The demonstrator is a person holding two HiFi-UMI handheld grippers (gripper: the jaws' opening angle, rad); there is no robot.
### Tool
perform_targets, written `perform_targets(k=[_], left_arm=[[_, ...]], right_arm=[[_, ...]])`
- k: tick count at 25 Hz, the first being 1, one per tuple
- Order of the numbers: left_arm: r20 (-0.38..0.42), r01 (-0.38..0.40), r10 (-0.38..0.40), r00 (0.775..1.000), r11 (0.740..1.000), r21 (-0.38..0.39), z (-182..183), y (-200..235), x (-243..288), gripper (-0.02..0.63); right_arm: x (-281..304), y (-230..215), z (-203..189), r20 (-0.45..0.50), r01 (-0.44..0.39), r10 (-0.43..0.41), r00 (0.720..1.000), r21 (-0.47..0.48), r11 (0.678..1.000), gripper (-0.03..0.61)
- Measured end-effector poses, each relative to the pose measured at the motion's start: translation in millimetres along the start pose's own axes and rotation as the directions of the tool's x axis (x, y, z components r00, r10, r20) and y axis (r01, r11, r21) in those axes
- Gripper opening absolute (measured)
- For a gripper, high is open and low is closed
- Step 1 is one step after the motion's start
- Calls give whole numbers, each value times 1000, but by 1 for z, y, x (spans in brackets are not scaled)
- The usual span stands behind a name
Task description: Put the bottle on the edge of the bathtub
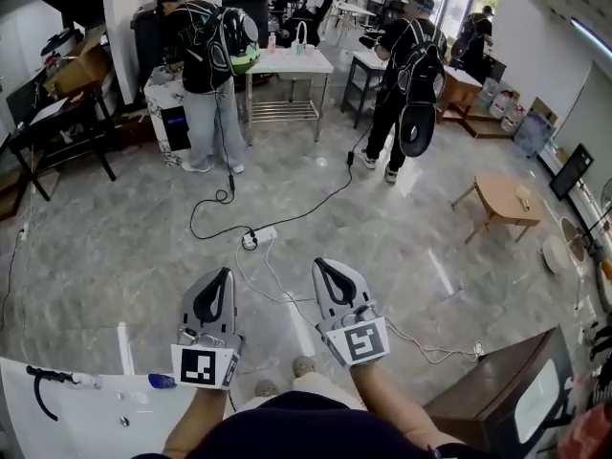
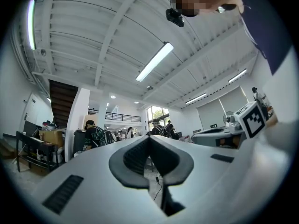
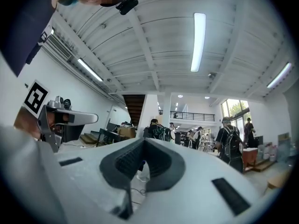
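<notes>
The white bathtub (image 1: 57, 426) fills the bottom left corner of the head view. On its rim lie a black hose with a pale shower head (image 1: 43, 390) and a small blue thing (image 1: 161, 381), too small to tell whether it is the bottle. My left gripper (image 1: 226, 273) is held above the tub's right end, pointing forward, shut and empty. My right gripper (image 1: 319, 264) is level with it to the right, also shut with nothing in it. In the left gripper view the left gripper (image 2: 149, 136) points up into the room, as does the right gripper (image 3: 143, 139) in its own view.
A power strip (image 1: 256, 238) and cables lie on the grey floor just ahead. Two people (image 1: 210, 75) (image 1: 406, 75) stand at tables farther off. A small wooden table (image 1: 505, 199) is at the right and a dark cabinet (image 1: 507, 400) at the bottom right.
</notes>
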State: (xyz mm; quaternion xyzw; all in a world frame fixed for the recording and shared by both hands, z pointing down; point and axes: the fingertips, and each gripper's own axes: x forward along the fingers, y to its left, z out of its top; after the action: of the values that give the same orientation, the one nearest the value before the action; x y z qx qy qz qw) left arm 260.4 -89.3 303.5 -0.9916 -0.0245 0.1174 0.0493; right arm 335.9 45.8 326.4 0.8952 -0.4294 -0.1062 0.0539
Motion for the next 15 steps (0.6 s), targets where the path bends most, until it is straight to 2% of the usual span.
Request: perform_targets(k=[7, 10, 15], left_arm=[[-9, -30, 31, 999, 999, 23, 1, -18, 13, 3], [-13, -43, 44, 999, 999, 31, 1, -26, 15, 3], [-12, -60, 61, 998, 997, 46, 2, -44, 20, 3]], right_arm=[[-9, -22, -10, -30, 11, -12, 999, -35, 999, 0], [-13, -31, -13, -39, 22, -22, 999, 7, 1000, 0], [-14, -41, -11, -9, -16, 16, 1000, 18, 1000, 0]])
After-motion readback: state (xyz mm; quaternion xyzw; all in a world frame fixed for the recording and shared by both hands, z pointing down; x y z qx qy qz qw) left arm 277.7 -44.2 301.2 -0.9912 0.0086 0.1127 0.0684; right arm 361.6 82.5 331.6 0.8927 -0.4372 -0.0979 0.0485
